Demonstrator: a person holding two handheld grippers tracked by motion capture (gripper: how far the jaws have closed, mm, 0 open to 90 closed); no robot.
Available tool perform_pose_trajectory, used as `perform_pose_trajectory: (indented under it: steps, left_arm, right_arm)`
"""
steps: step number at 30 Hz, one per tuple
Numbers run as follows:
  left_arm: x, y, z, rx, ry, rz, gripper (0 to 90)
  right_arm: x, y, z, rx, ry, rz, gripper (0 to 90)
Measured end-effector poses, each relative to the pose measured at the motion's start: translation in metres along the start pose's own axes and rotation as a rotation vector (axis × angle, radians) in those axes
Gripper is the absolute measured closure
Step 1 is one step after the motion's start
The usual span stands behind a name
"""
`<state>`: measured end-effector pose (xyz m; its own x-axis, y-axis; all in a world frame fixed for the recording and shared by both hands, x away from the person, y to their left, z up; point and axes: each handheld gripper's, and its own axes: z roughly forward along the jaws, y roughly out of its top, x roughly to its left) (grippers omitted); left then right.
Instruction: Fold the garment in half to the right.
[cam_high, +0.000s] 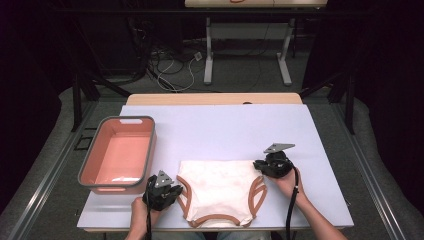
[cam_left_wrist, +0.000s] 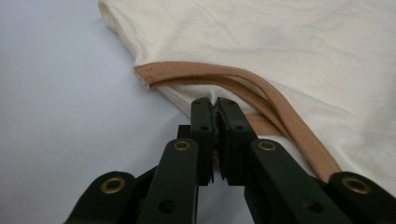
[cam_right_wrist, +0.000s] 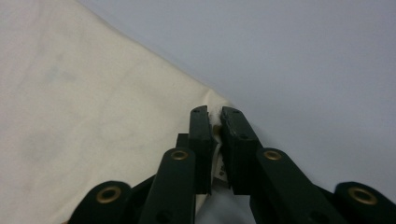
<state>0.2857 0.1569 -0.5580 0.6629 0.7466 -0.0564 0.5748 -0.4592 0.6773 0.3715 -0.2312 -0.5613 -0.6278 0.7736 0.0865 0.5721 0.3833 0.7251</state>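
White tabletop under a dark room, cables on the floor behind it. Starting at the left, a salmon-pink plastic tub with a grey rim sits with nothing in it that I can see. Just right of it is the left gripper, held low in the person's left hand, forearm coming up from the bottom edge. Its jaws are pinched together on the tan-trimmed leg opening of the cream underwear, which lies flat near the front edge of the table. In the left gripper view the pads are clamped right on that trim.

Over on the right, the right gripper is angled inward at the top corner of the garment, jaws squeezed on the waistband corner, wrist cocked in.

Looks to me like the grab step is done on both sides. Next move probably needs both hands lifting together, keeping tension even so the fabric doesn't slip out, whether it's getting folded or going to the tub.
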Motion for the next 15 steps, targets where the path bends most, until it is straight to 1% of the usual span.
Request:
perform_pose_trajectory:
  steps: [2, 3, 4, 8, 10, 13, 14, 15]
  left_arm:
    - [0.0004, -0.0003, 0.0002, -0.005, -0.003, -0.001, 86.7]
    - [0.0007, -0.0006, 0.0002, -0.009, -0.004, -0.005, 86.8]
    - [0.0006, -0.0007, 0.0003, -0.013, -0.005, -0.005, 86.8]
    - [-0.0005, -0.0010, 0.0006, -0.020, -0.002, 0.009, 86.9]
    - [0.0000, -0.0014, 0.0007, -0.024, -0.008, 0.004, 87.0]
    - [0.0009, -0.0014, 0.0012, -0.030, -0.016, -0.001, 87.2]
    - [0.0007, -0.0013, 0.0015, -0.032, -0.016, -0.003, 87.2]
    - [0.0002, -0.0013, 0.0022, -0.038, -0.015, -0.004, 87.2]
  right_arm:
    - [0.0015, 0.0003, -0.0002, 0.001, -0.001, -0.002, 85.3]
    - [0.0022, 0.0005, -0.0007, 0.010, -0.009, -0.011, 85.7]
    - [0.0036, 0.0003, -0.0002, -0.002, -0.013, -0.018, 86.0]
    - [0.0070, 0.0012, -0.0007, -0.001, -0.041, -0.046, 86.4]
    - [0.0073, 0.0013, -0.0011, -0.002, -0.038, -0.049, 86.5]
    - [0.0085, 0.0018, -0.0017, -0.011, -0.051, -0.048, 86.5]
    - [0.0082, 0.0023, -0.0026, -0.012, -0.054, -0.058, 86.5]
    - [0.0092, 0.0023, -0.0026, -0.027, -0.063, -0.052, 86.5]
